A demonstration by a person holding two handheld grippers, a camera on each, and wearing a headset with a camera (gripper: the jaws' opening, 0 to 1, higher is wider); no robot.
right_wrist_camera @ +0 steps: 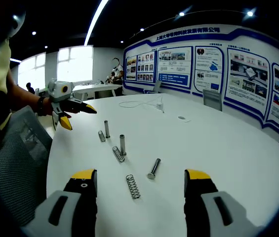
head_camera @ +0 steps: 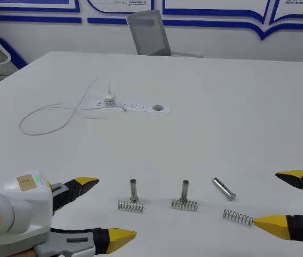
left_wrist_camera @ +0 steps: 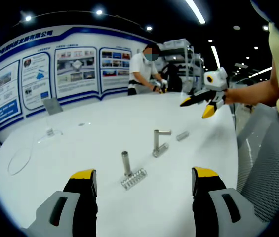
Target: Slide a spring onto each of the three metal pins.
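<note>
Left claw (left_wrist_camera: 144,173) and right claw (right_wrist_camera: 140,174) spread, empty; I would pinch the lower-right spring (head_camera: 237,216) mid-coil, keeping it level.

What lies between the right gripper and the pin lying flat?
One loose spring, on the table ahead of the right gripper and just short of the flat-lying pin, apart from it. The right gripper view shows it best.
</note>
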